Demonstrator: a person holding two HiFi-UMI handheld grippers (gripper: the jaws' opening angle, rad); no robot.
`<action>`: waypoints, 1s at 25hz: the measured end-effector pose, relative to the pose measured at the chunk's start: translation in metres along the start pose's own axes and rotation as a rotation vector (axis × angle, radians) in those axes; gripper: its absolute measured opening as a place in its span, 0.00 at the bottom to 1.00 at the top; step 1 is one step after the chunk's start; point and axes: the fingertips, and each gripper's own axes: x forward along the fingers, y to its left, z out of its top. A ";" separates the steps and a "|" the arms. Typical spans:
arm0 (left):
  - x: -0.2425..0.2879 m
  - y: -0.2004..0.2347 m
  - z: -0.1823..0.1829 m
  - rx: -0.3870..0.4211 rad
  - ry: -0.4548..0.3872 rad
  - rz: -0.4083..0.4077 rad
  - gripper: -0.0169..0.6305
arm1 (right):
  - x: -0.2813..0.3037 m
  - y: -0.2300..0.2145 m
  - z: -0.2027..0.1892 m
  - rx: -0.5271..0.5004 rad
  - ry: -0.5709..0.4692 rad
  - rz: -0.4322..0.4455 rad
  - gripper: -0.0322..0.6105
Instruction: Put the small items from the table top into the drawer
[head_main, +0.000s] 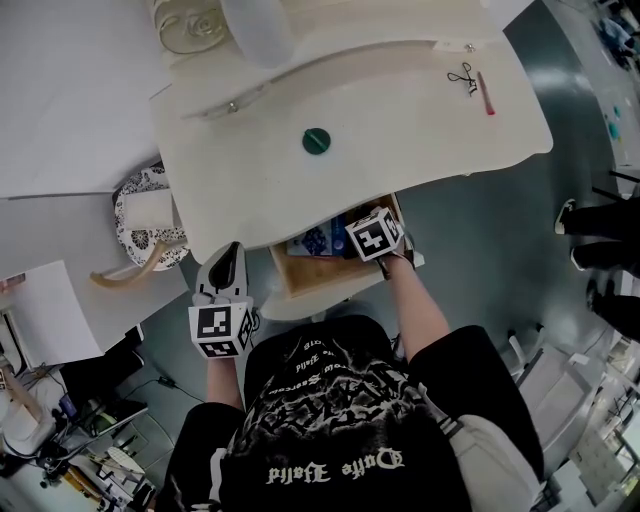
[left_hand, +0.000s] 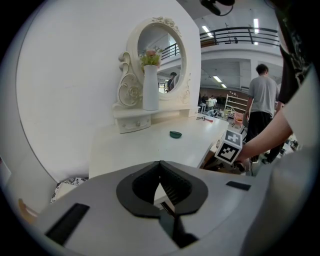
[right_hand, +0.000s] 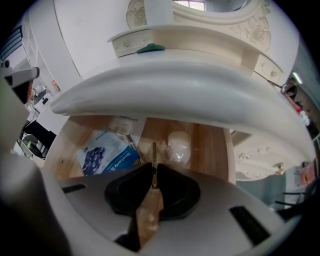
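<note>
Drawer (right_hand: 210, 145) is noted as bare matt wood. Table top (head_main: 400, 110) is seen smooth, cream, faintly glossy. Packet (right_hand: 107, 157) is recorded as glossy plastic. Thin stick (right_hand: 154, 152): material cannot be told.

Cream desk (head_main: 400, 110) set against a white wall (left_hand: 75, 75); ornate oval mirror (left_hand: 159, 60) at its back. Grey-green floor (head_main: 480, 250). Patterned stool (head_main: 135, 245) beside desk. Ceiling strip lights (left_hand: 206, 30), upper-level railing (left_hand: 240, 35).

Right hand-held gripper (head_main: 371, 238) over open drawer (head_main: 312, 276) below table top (head_main: 400, 130)
</note>
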 end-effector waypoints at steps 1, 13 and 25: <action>0.000 0.000 0.000 0.001 0.001 0.002 0.05 | 0.001 -0.001 0.000 0.001 -0.001 -0.002 0.12; -0.003 0.004 -0.004 -0.001 0.014 0.010 0.05 | 0.006 -0.004 0.000 0.038 0.011 0.007 0.12; -0.002 0.007 -0.003 0.005 0.018 0.012 0.05 | 0.011 -0.005 -0.005 0.075 0.031 0.018 0.12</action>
